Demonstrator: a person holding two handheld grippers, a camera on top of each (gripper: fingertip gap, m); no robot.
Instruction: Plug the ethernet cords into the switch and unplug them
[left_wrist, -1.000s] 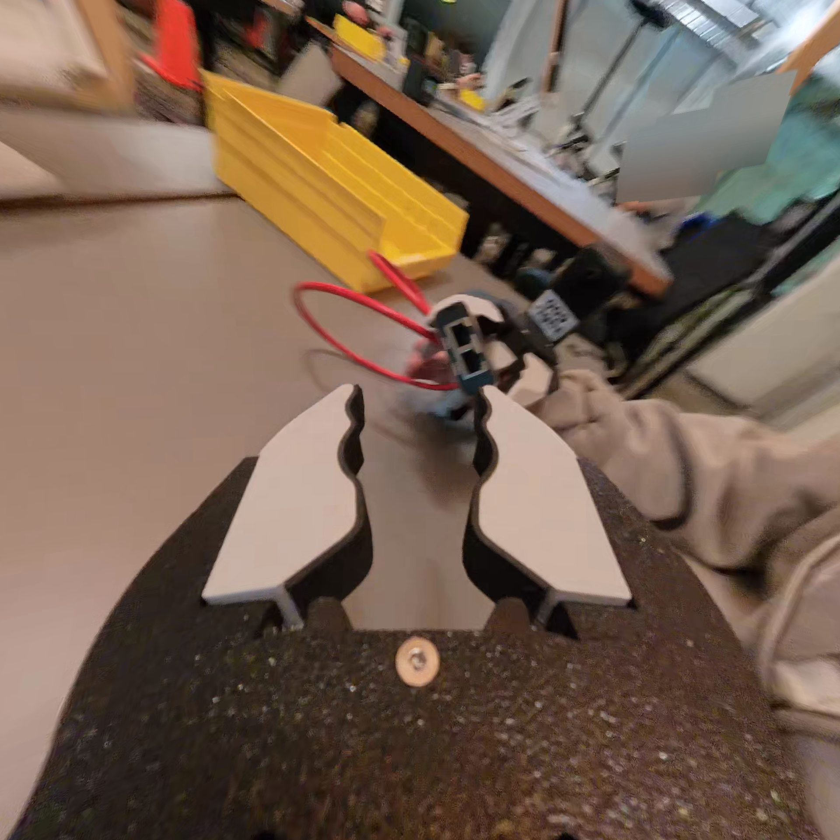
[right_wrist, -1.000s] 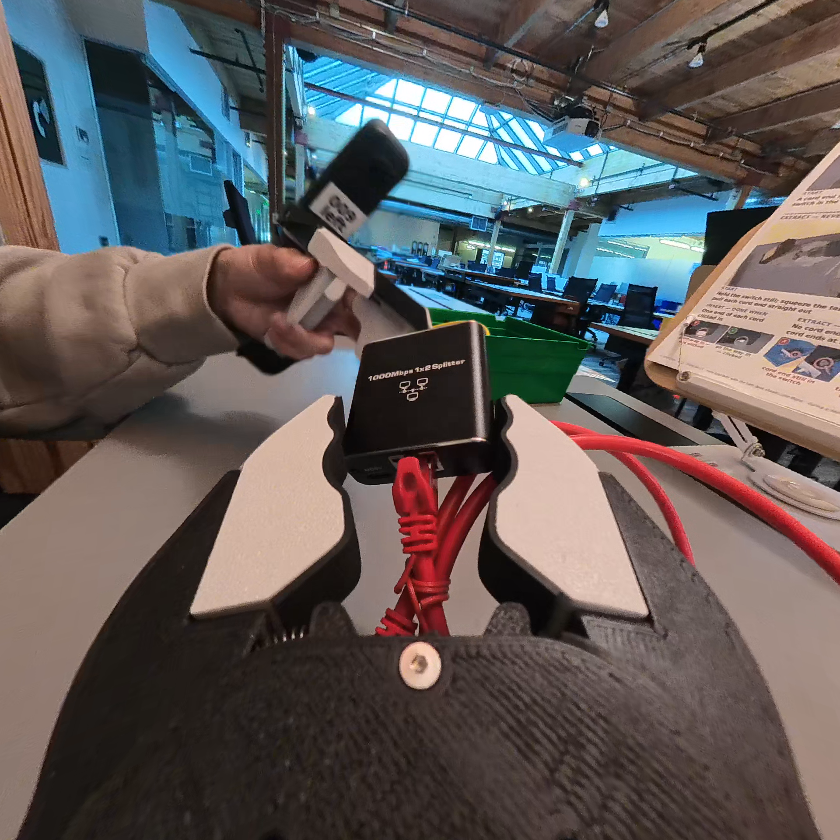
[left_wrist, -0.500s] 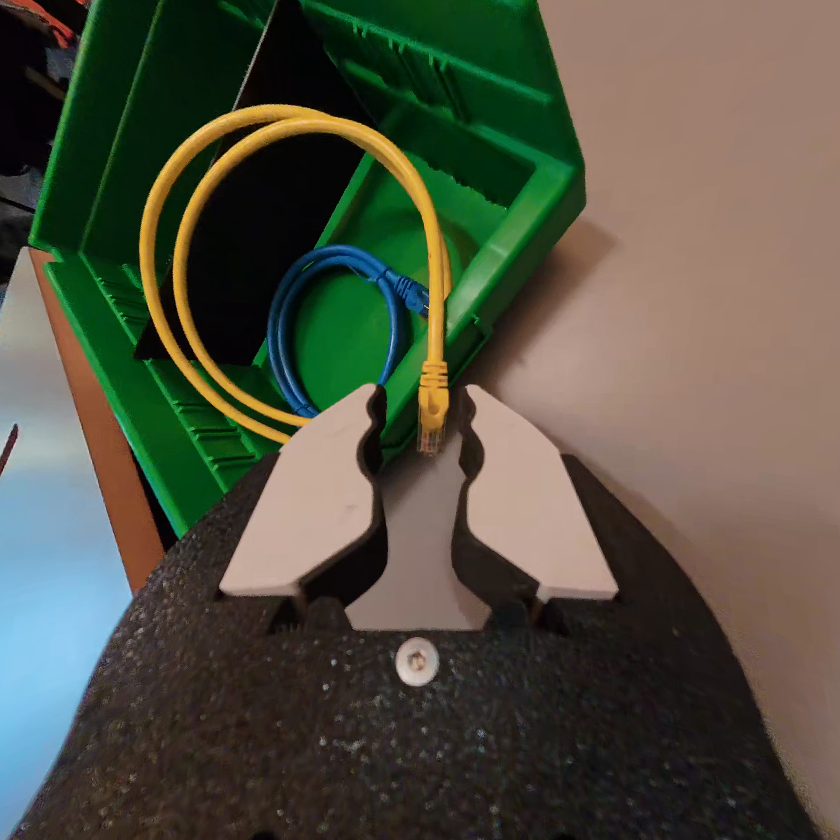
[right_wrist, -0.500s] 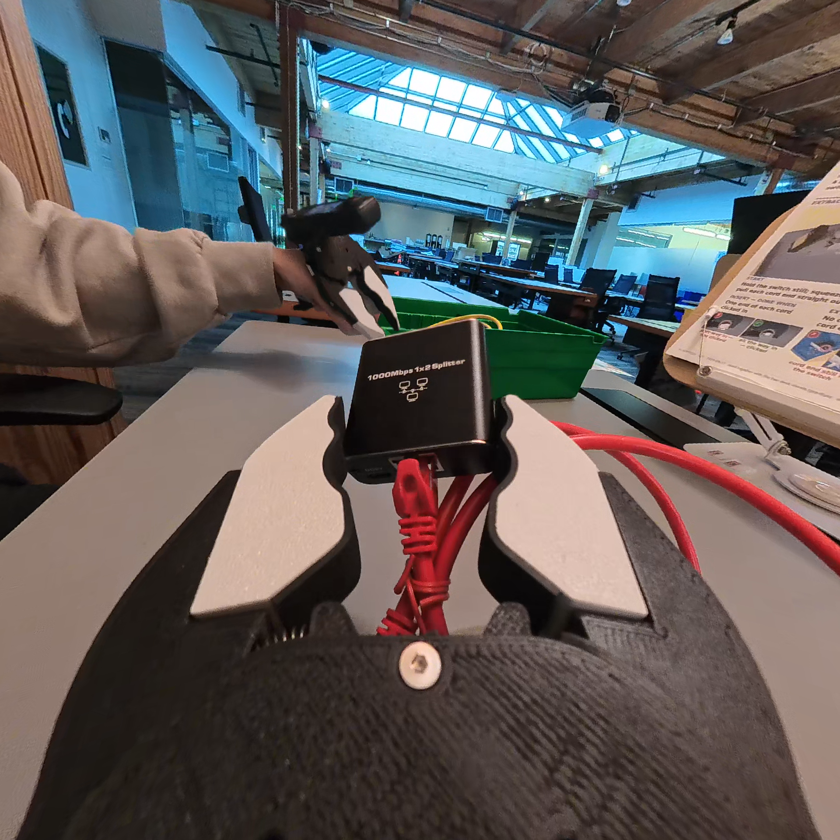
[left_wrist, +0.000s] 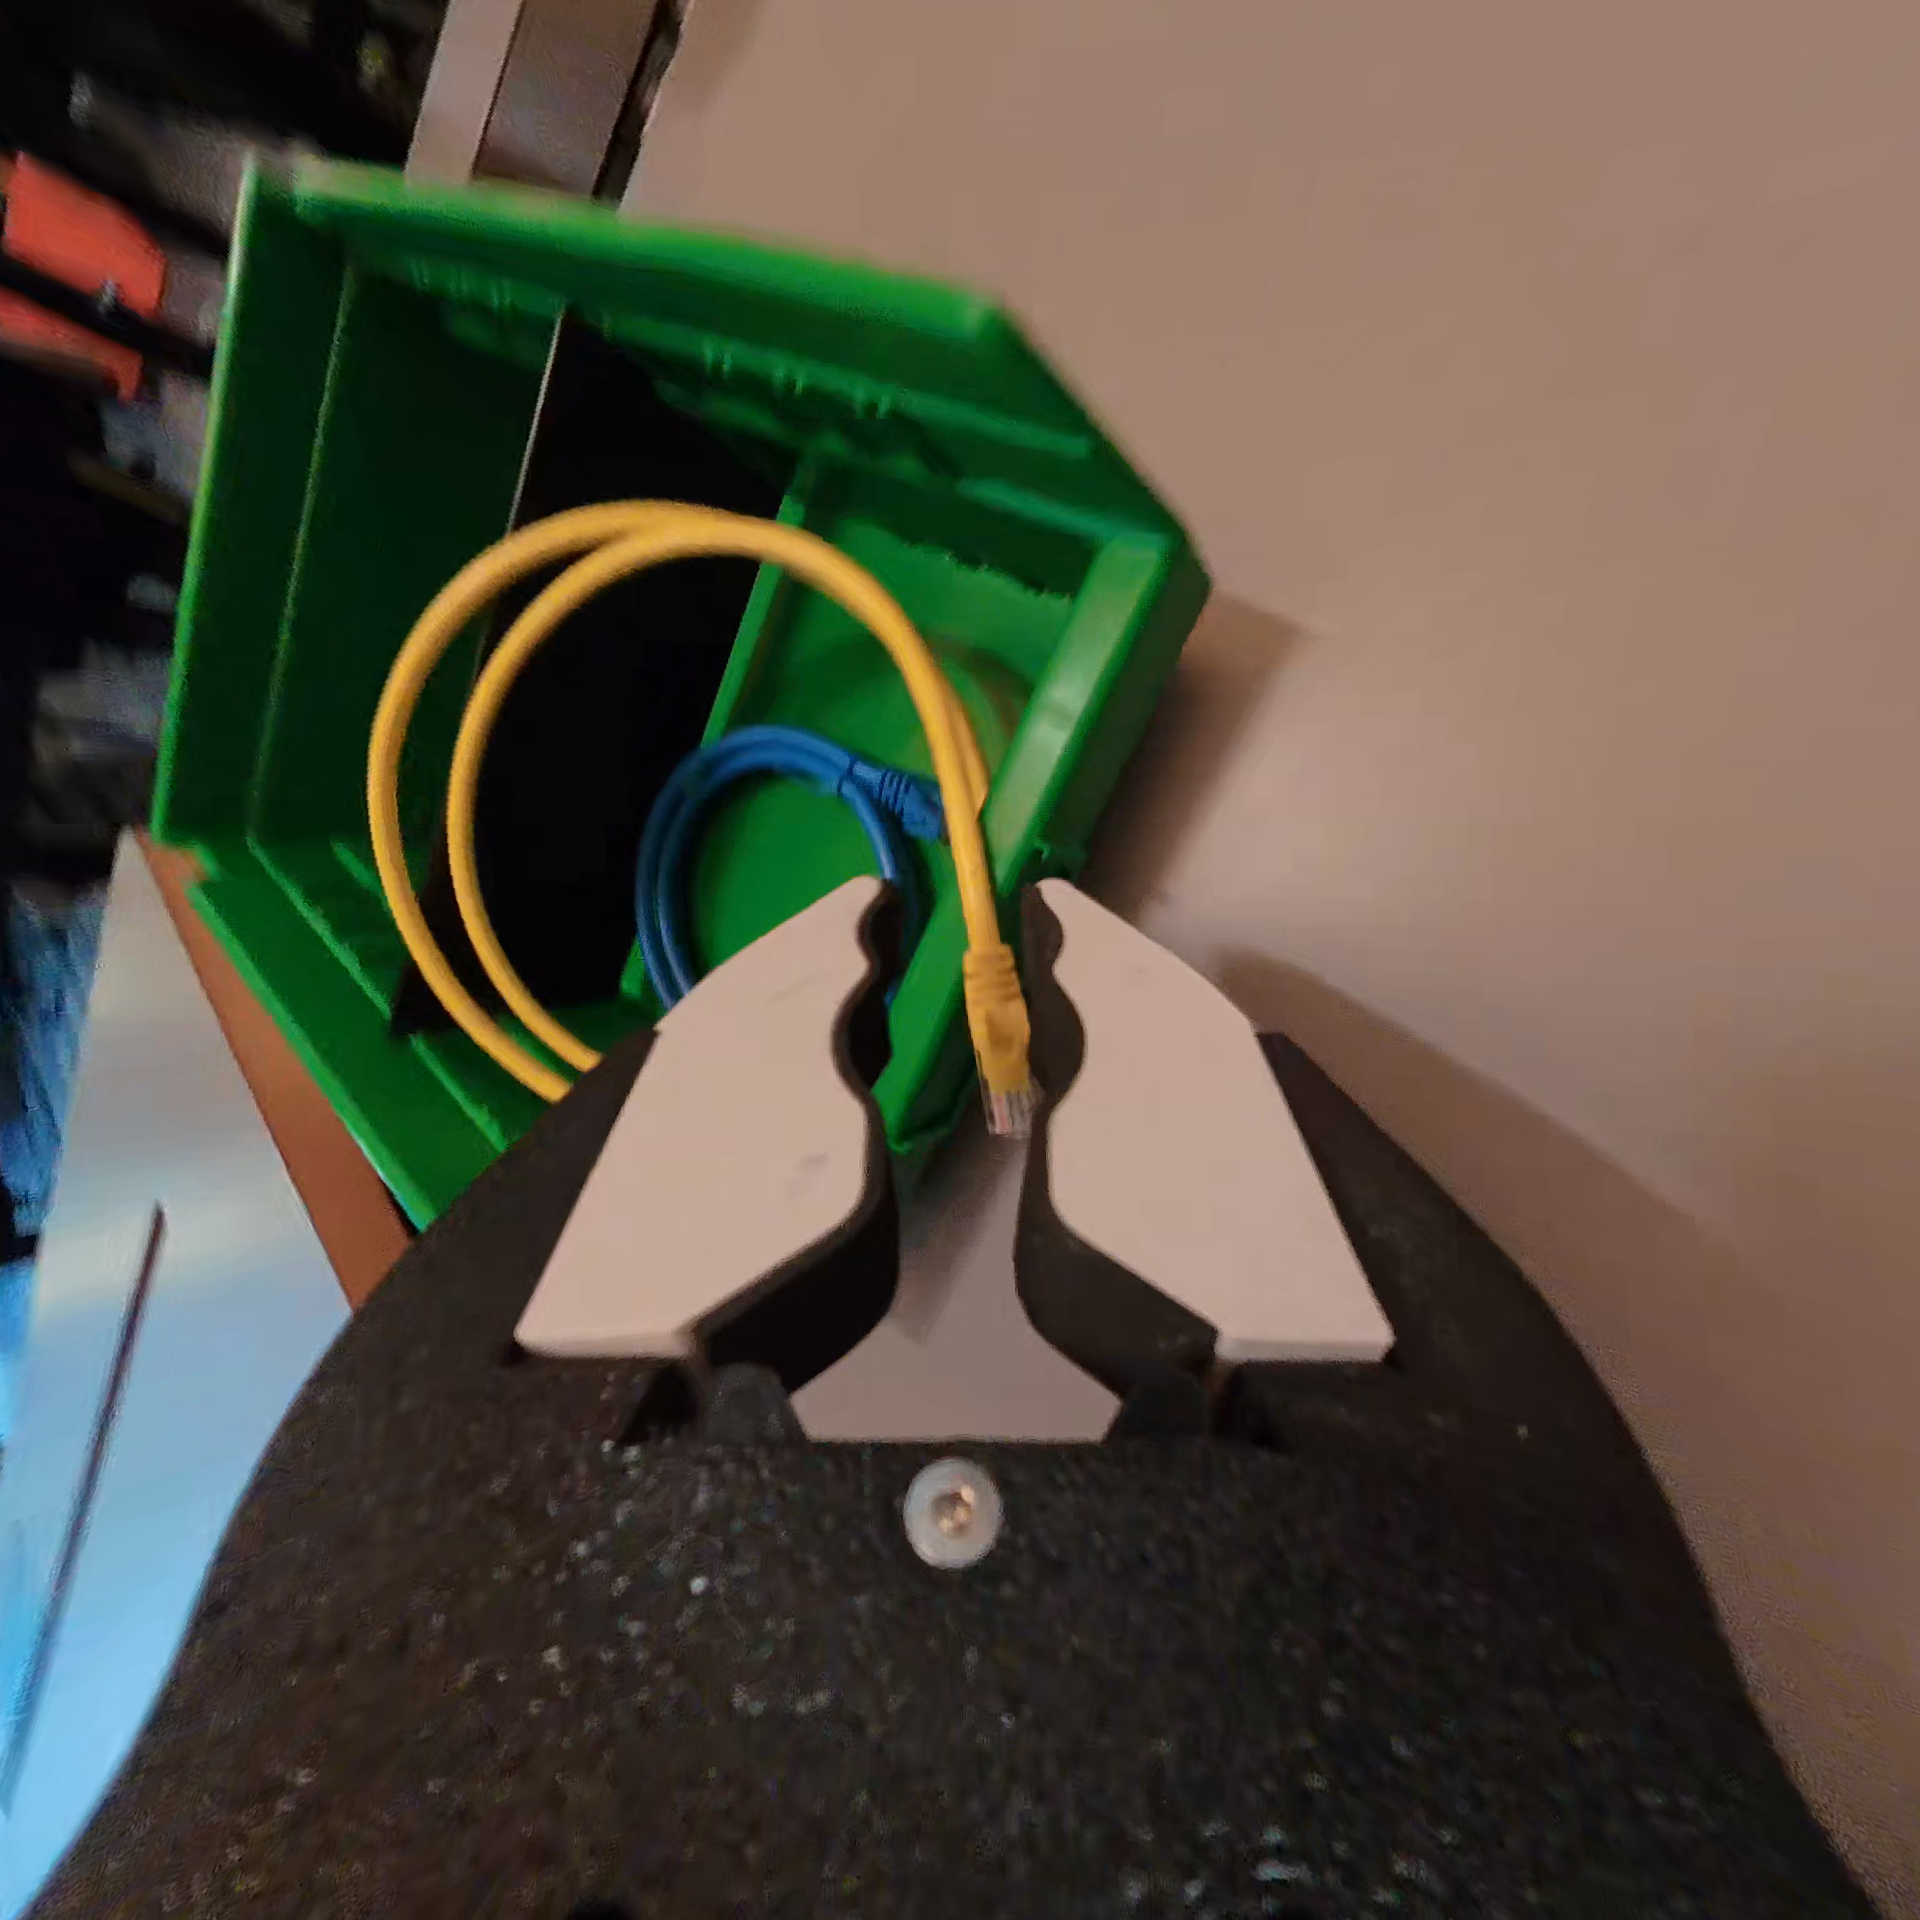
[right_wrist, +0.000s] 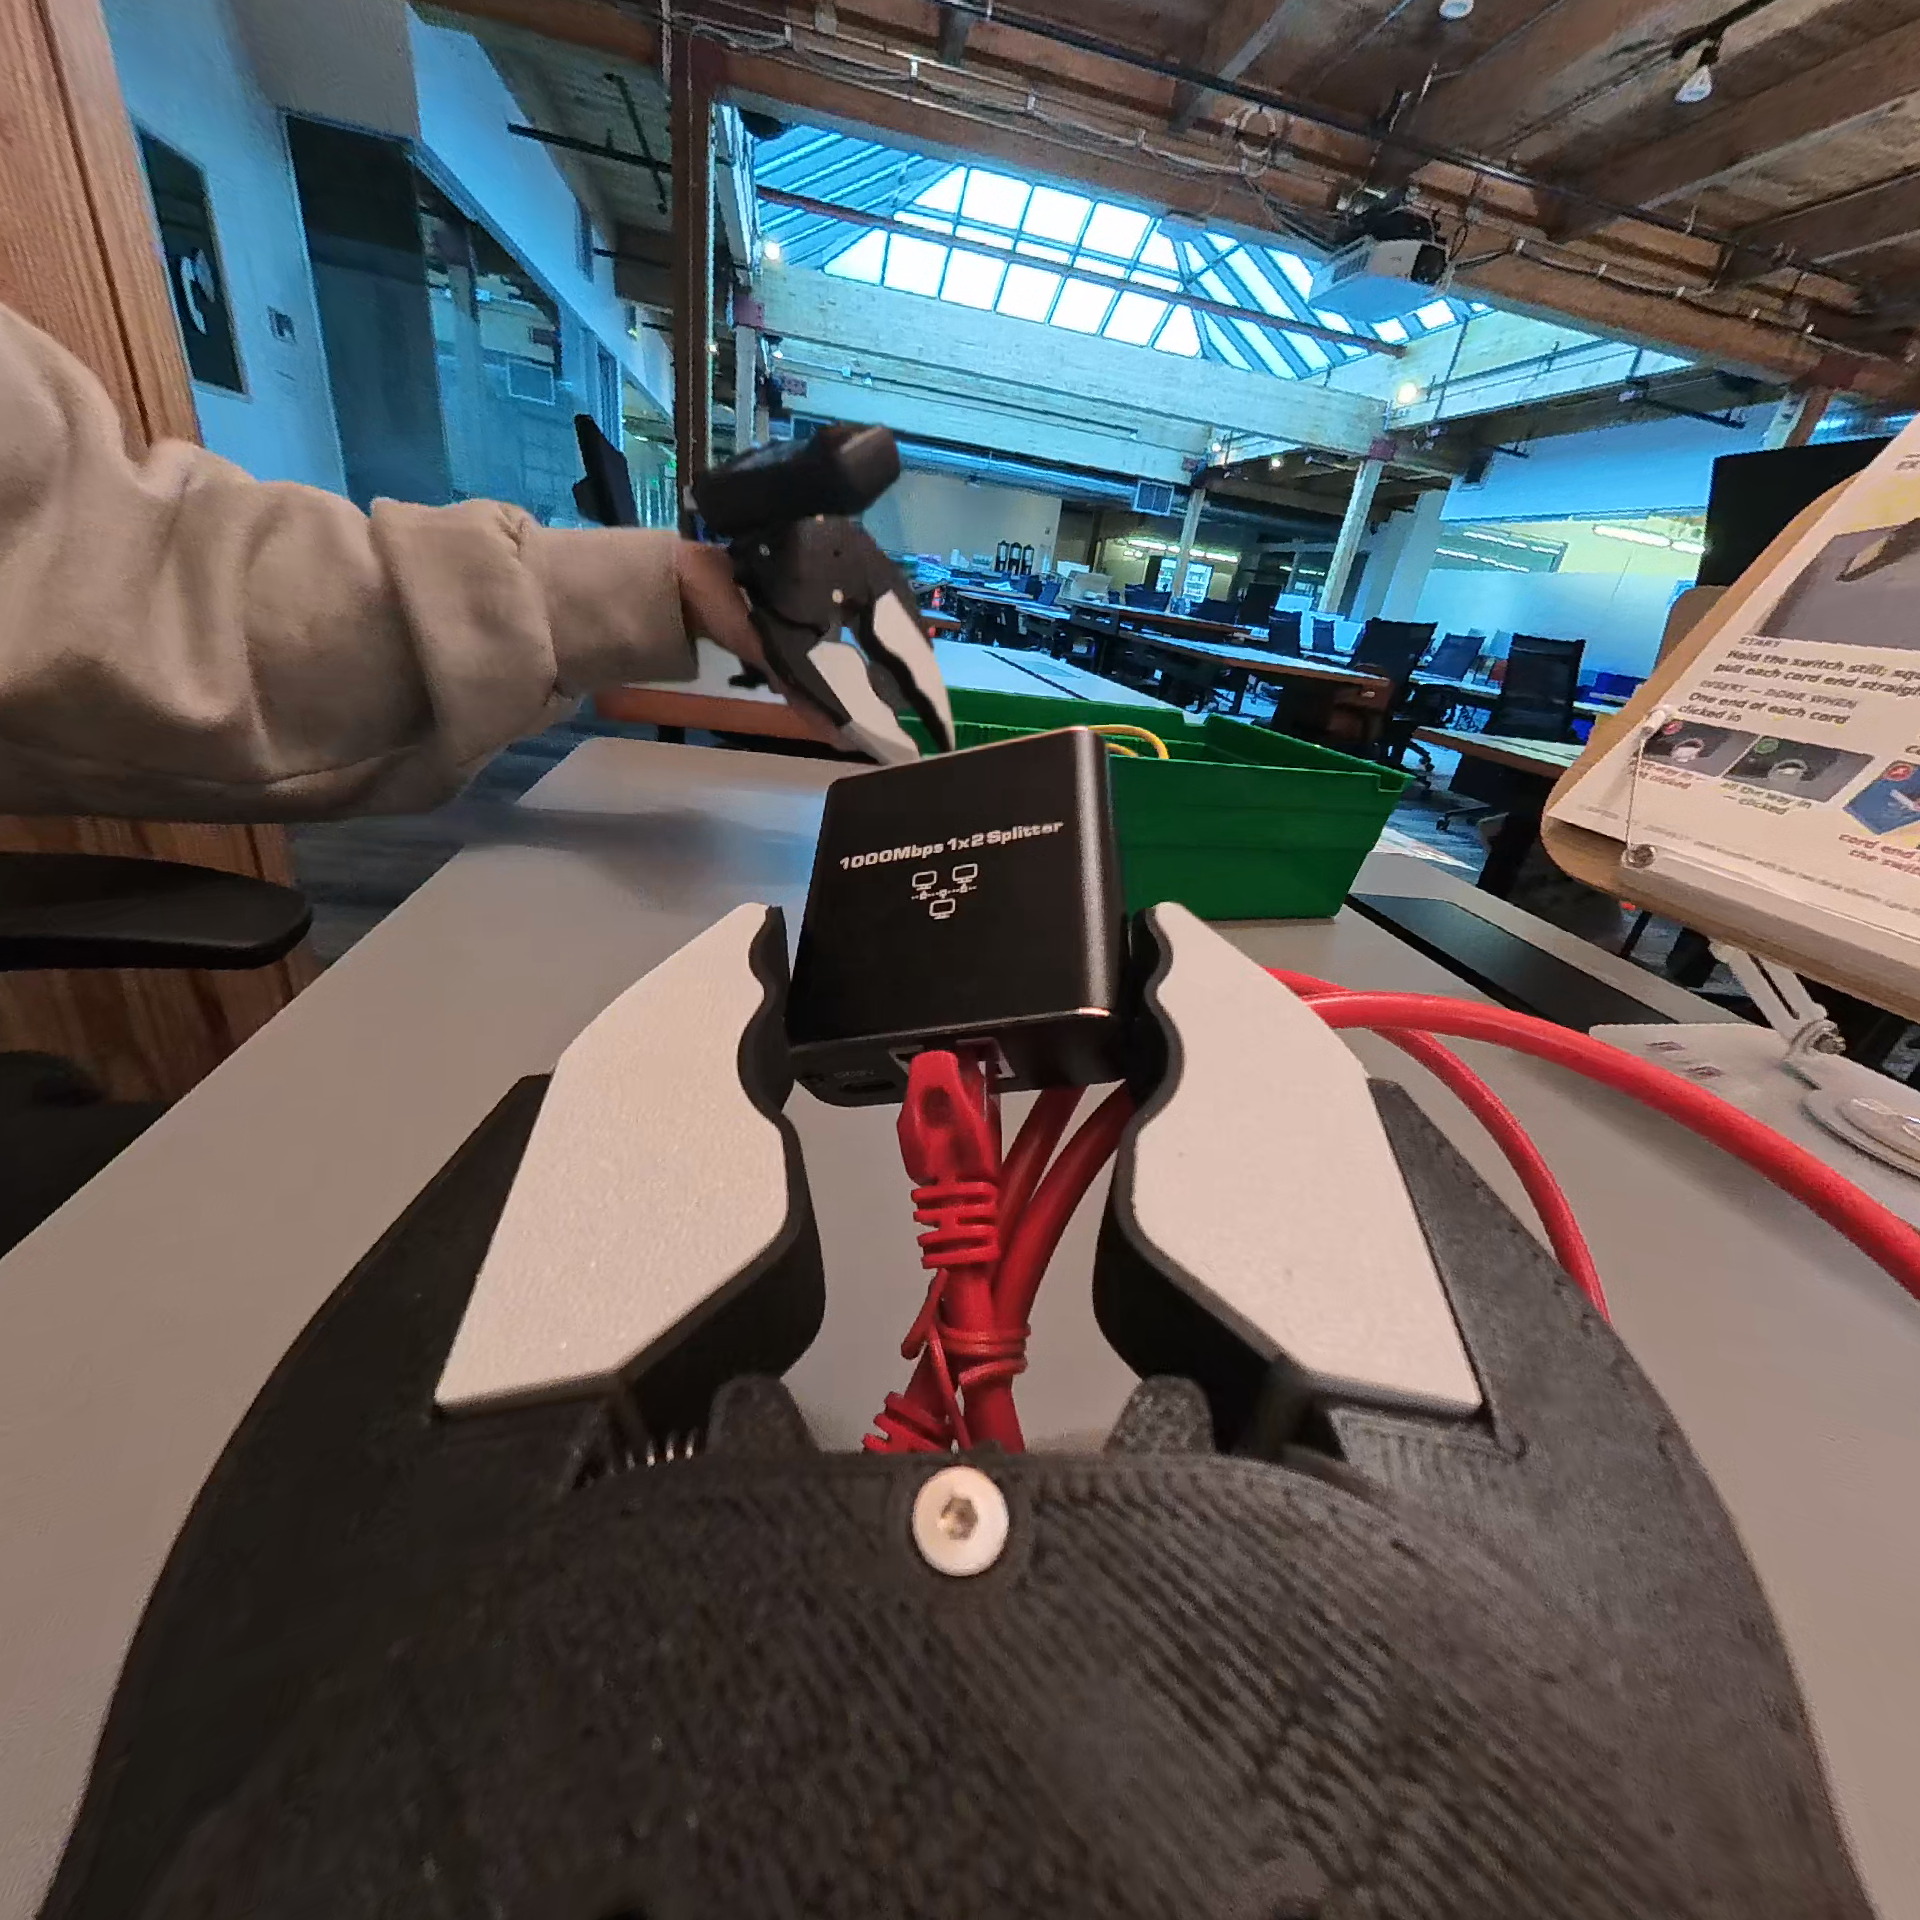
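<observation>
Right tongs (right_wrist: 951, 997) clamp black switch (right_wrist: 956, 894) above grey table (right_wrist: 312, 1091) (open-plan hall); left tongs (left_wrist: 951, 997) agape, empty

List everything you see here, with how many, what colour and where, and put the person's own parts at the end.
switch: one, black, clamped between the right gripper's fingers
red cord: one, plugged into the switch's near face, loops trailing right
yellow cord: one, looped in the bin, plug hanging over the rim
blue cord: one, coiled in the bin
green bin: one, at the table's far edge
table: one, grey
instruction sheet: one, white, propped at right
left gripper: open around the yellow plug
right gripper: shut
sleeve: one, beige, left arm
</observation>
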